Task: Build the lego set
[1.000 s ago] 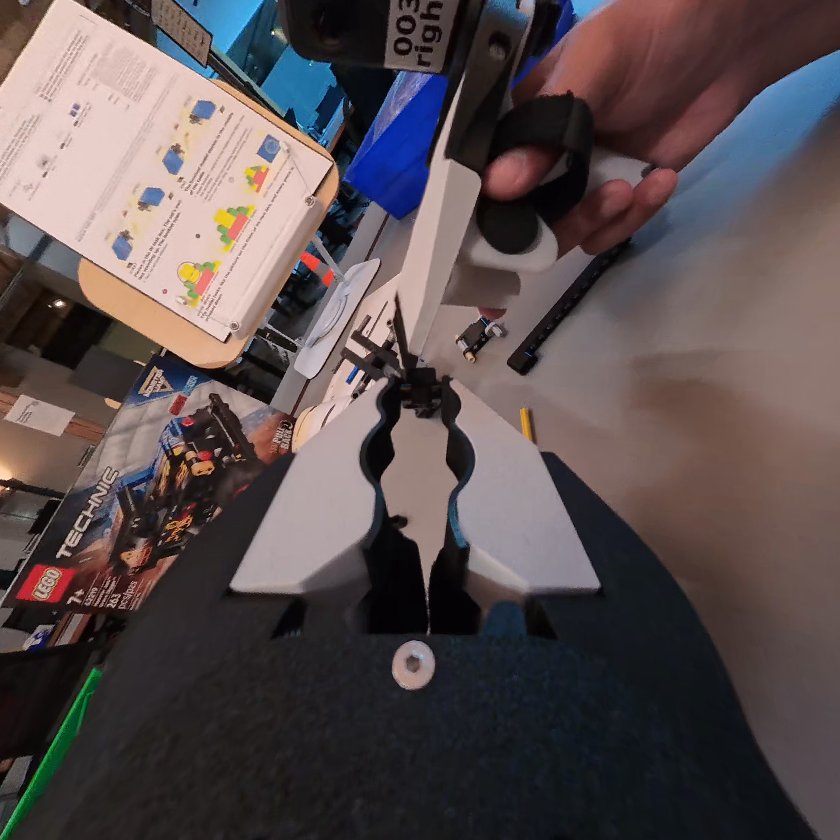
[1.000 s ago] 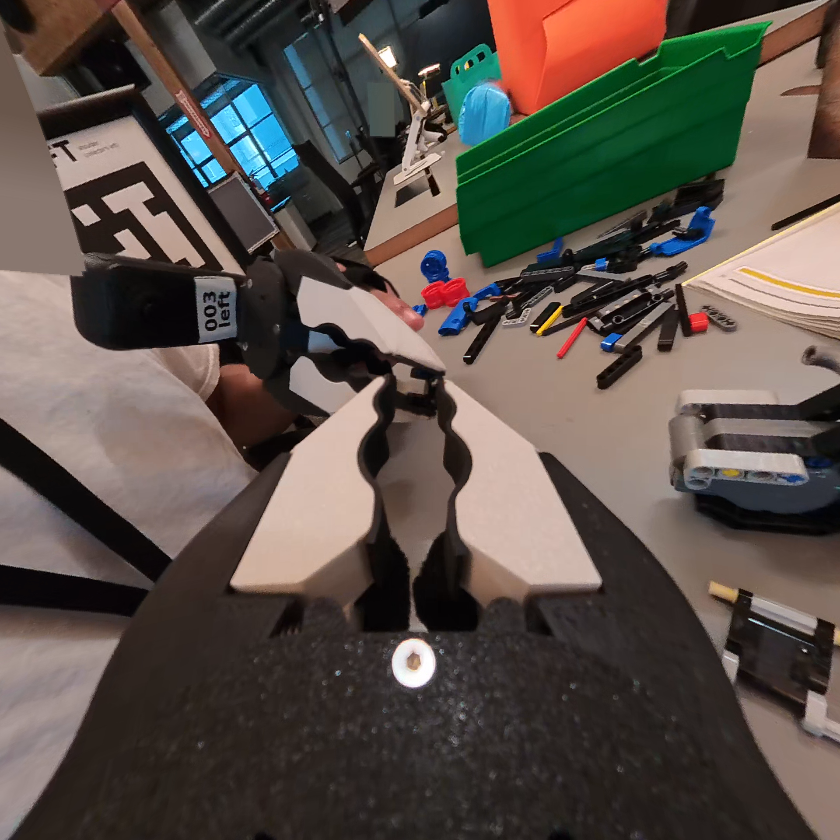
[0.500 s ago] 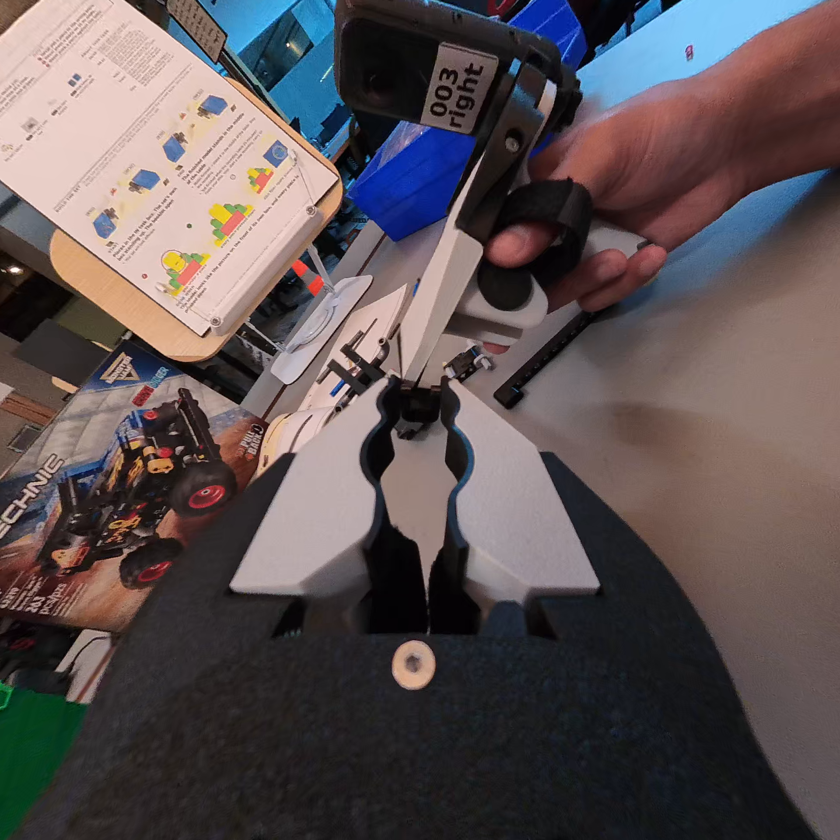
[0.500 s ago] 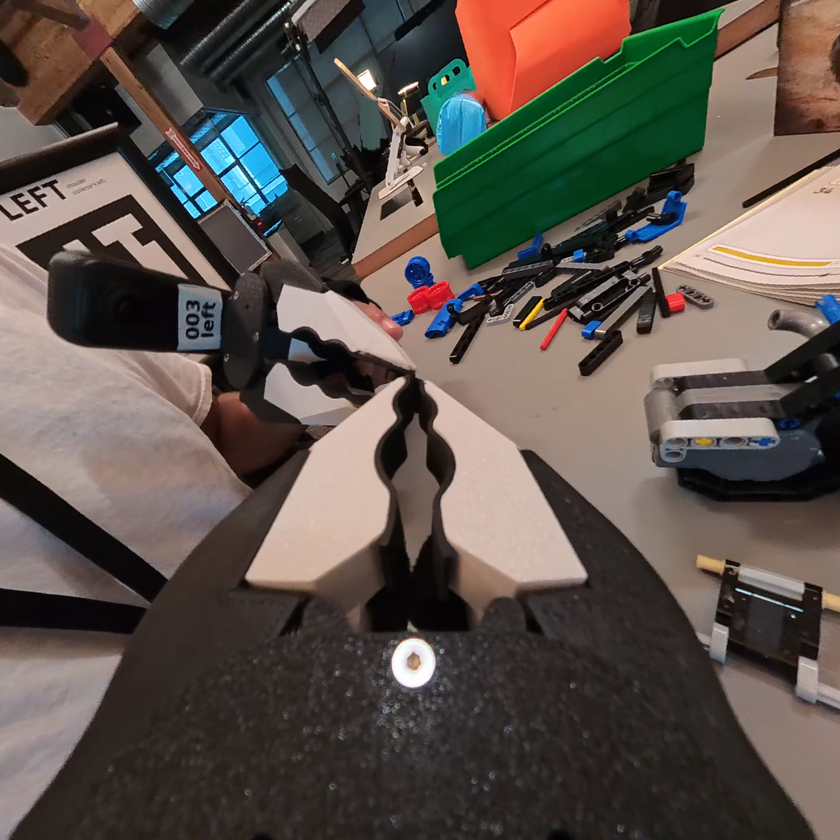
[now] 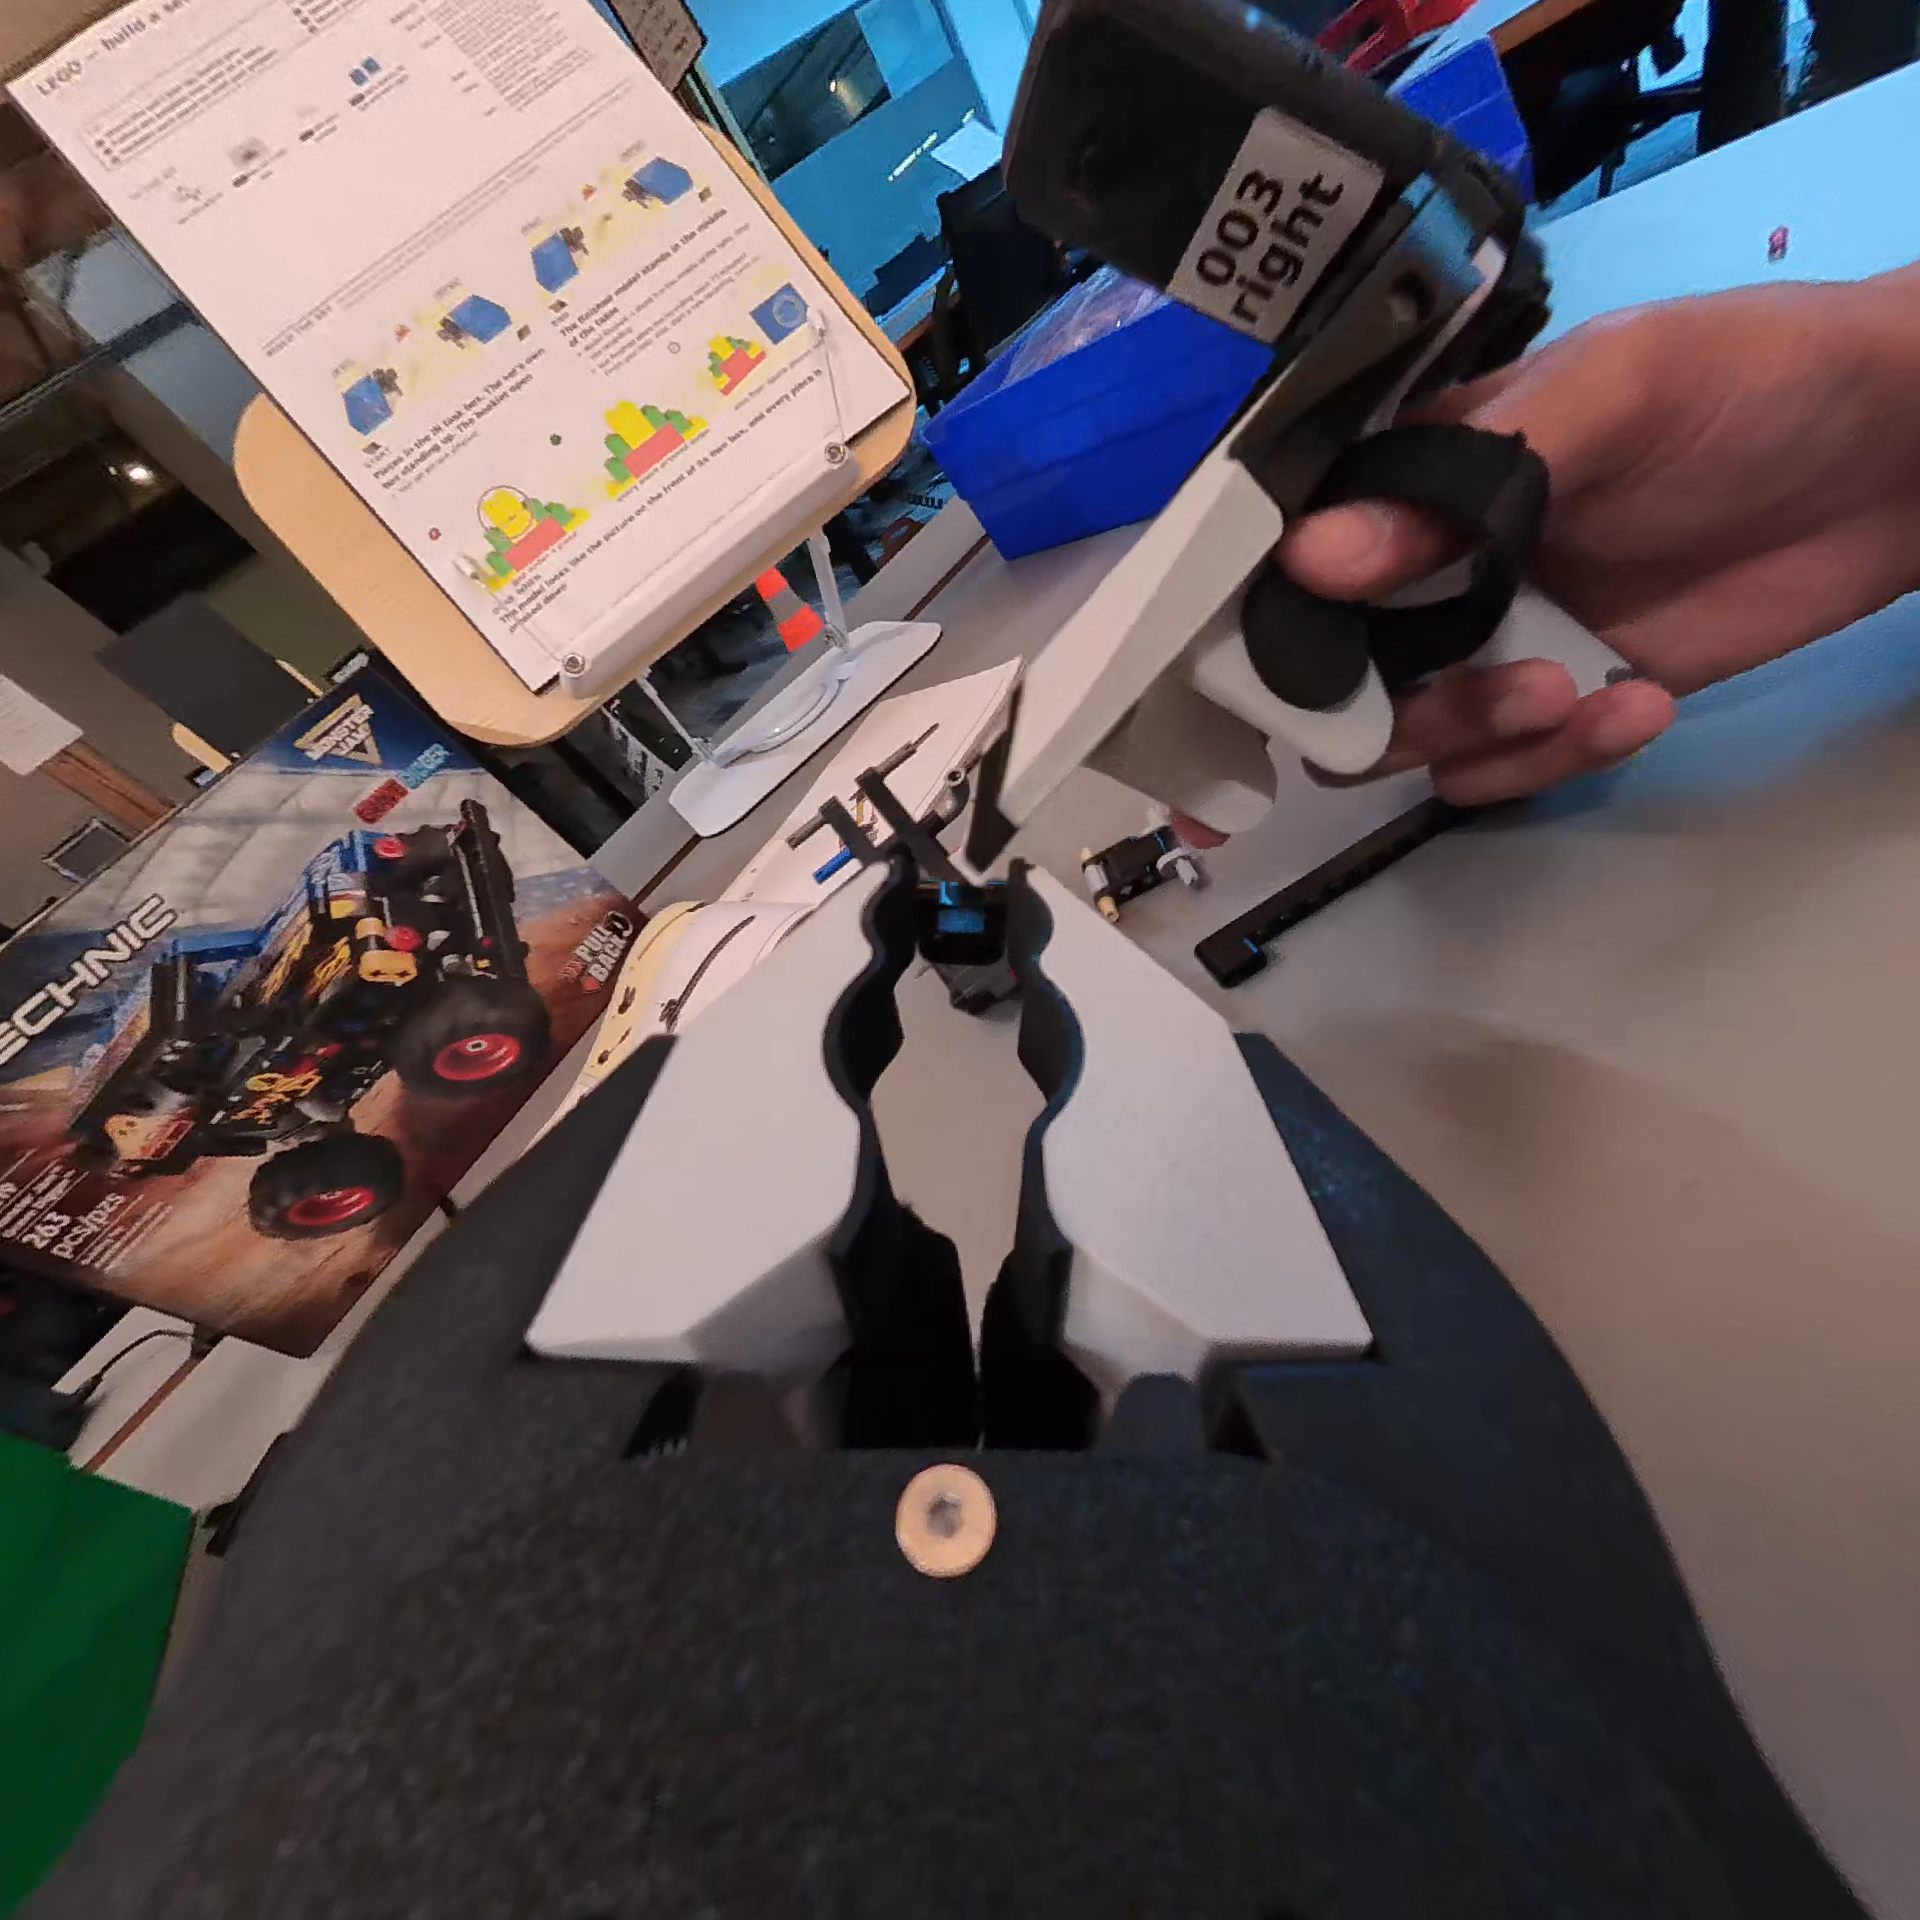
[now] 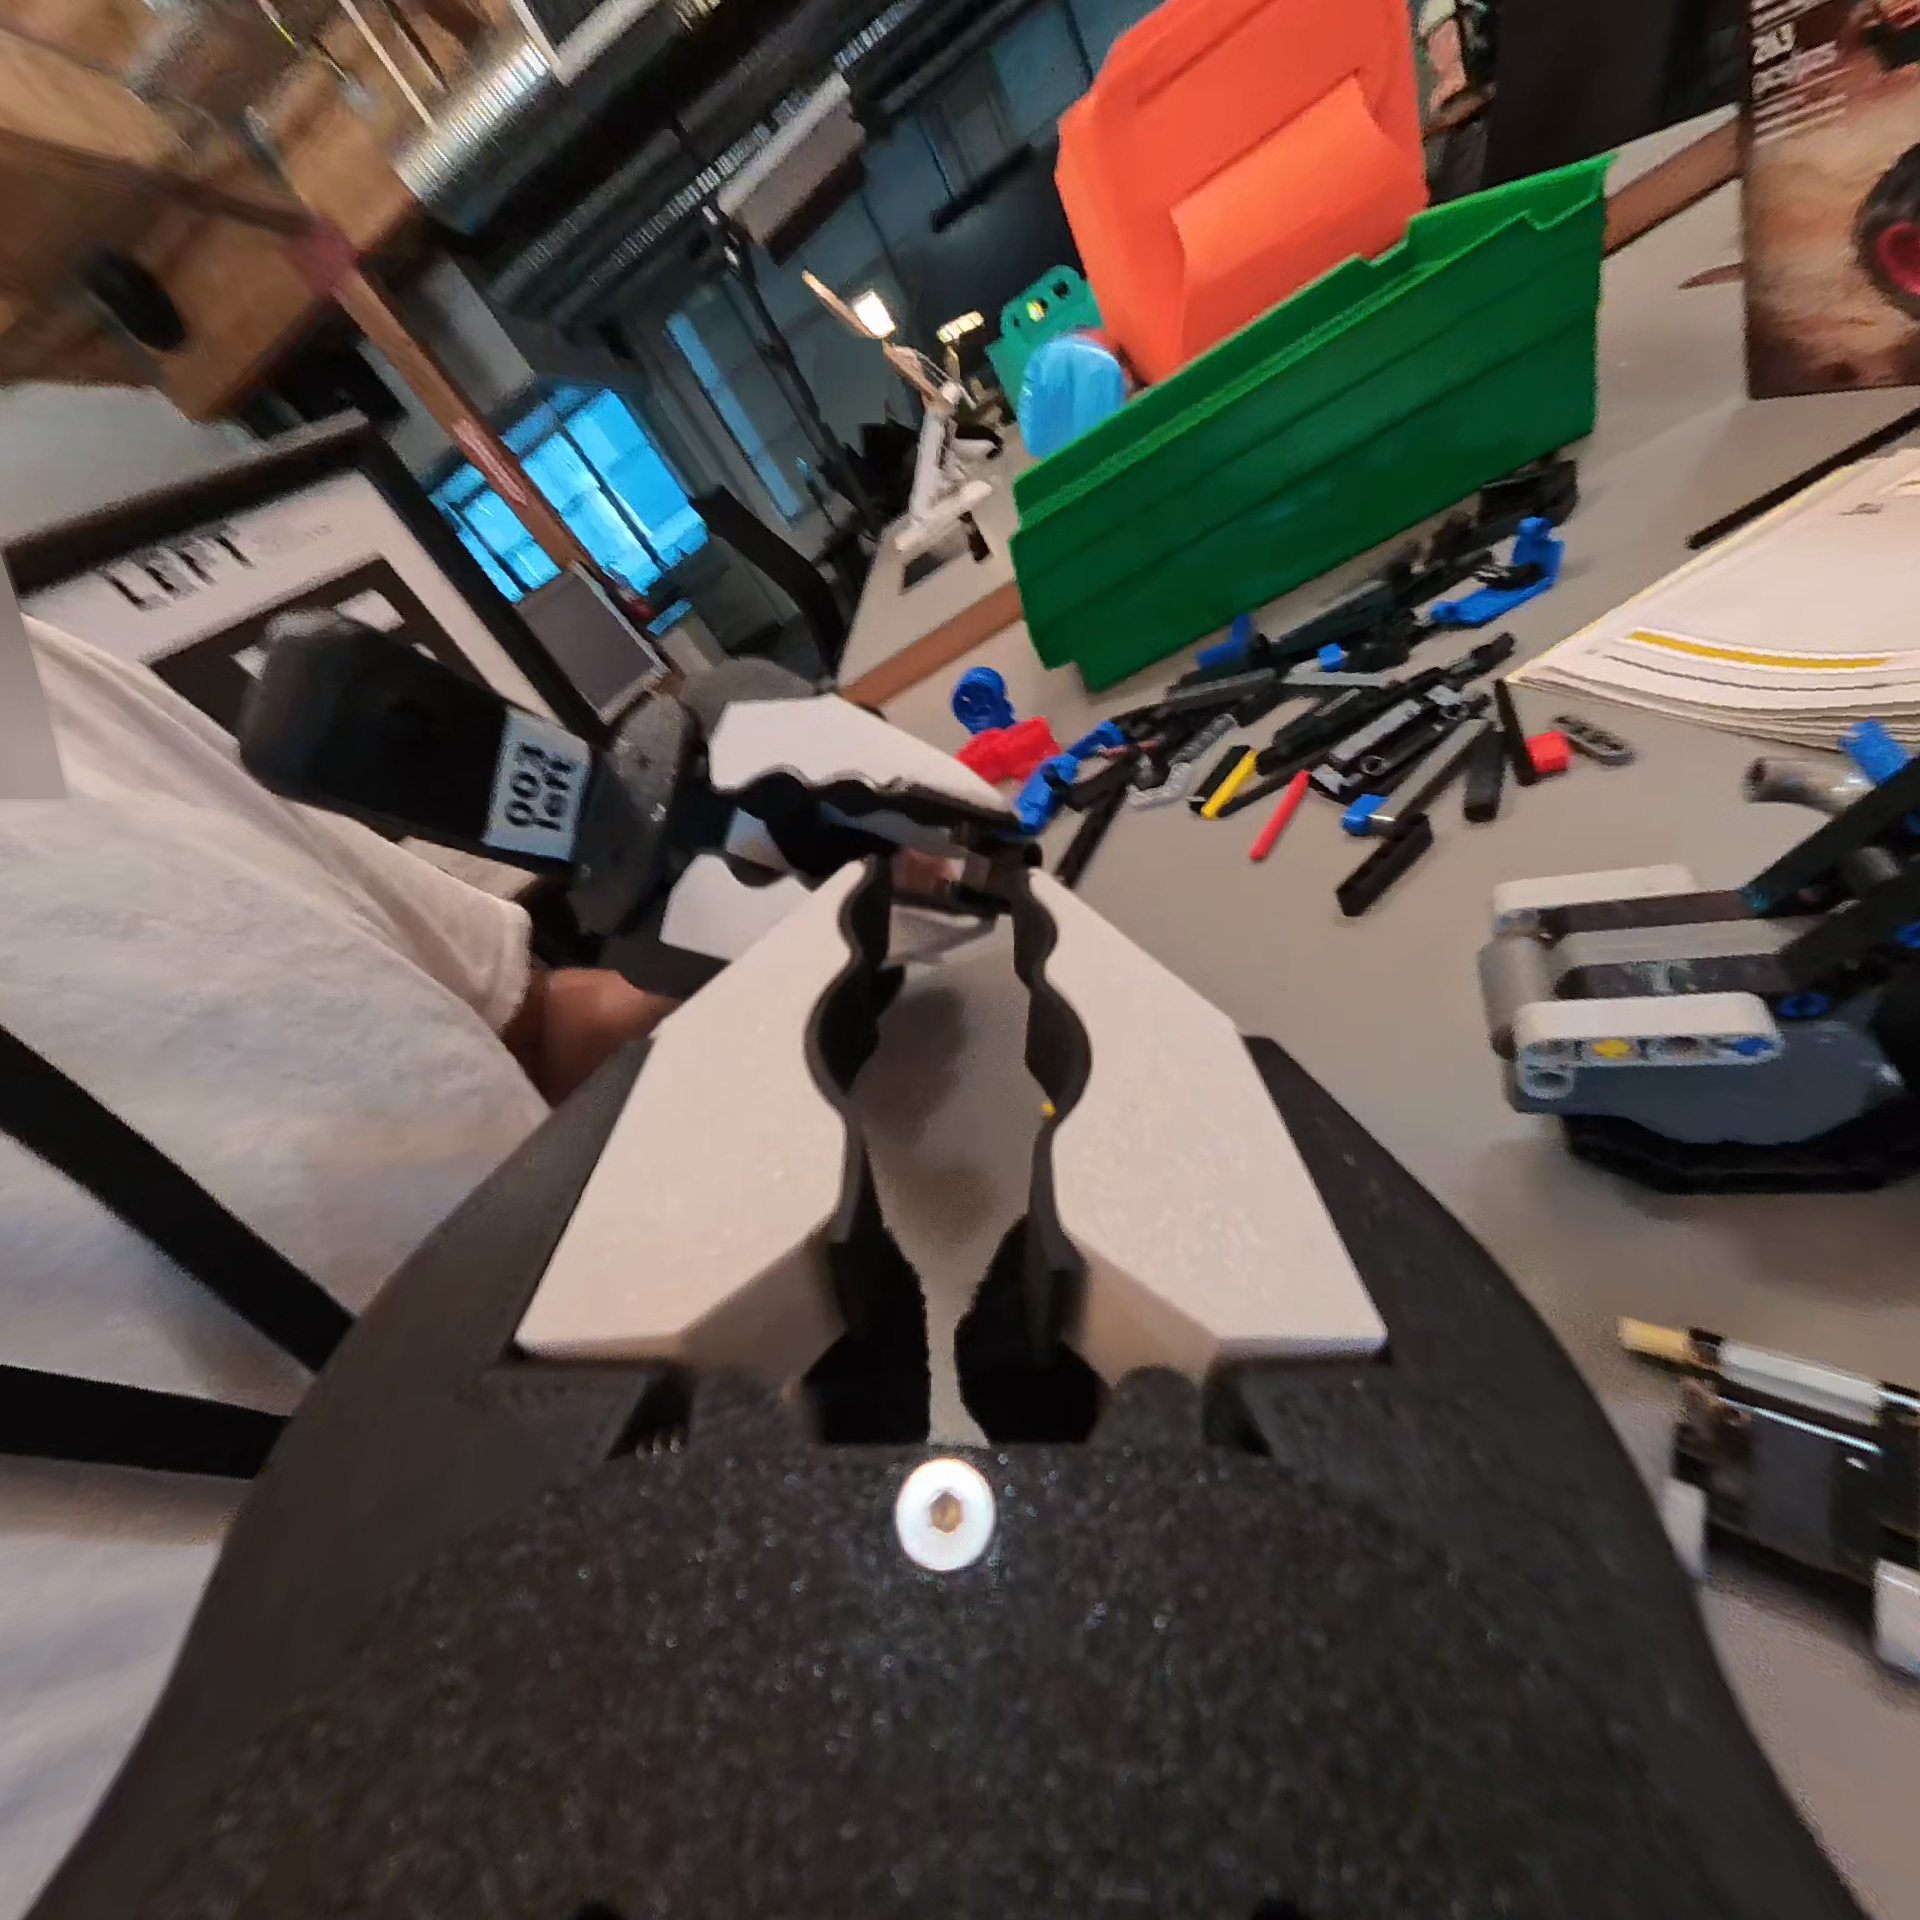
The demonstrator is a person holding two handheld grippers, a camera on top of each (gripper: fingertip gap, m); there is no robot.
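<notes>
1. Surface (image 6: 1299,1039): grey, carries everything. Landmark for all notes below is the green bin (image 6: 1320,416), standing at the far side in the right wrist view.
2. Orange bin (image 6: 1236,156) behind the green bin; box of the set (image 5: 260,987) and a stand with a printed sheet (image 5: 447,312) show in the left wrist view; only a green edge, possibly the bin, at its lower left.
3. Half-built model (image 6: 1683,997), grey and black, sits well in front of the green bin, toward the right edge. A smaller built unit (image 6: 1787,1455) lies nearer still.
4. Pile of loose pieces (image 6: 1351,727), black, blue, red, yellow, just in front of the green bin.
5. Left gripper (image 5: 951,904): fingers closed on a small dark piece (image 5: 961,935) at their tips, held above the surface, well clear of the bin.
6. Right gripper (image 6: 951,894): fingers parted, with nothing seen clamped between them; tips right at the left gripper's tips. Whether they touch the piece I cannot tell; that region is blurred.
7. Judged step: mating or handing over the small piece between the two grippers.
8. To do it well: hold the left steady, line the right fingers square to the piece, close slowly, check seating before letting go. Risk: the piece twists or drops.
</notes>
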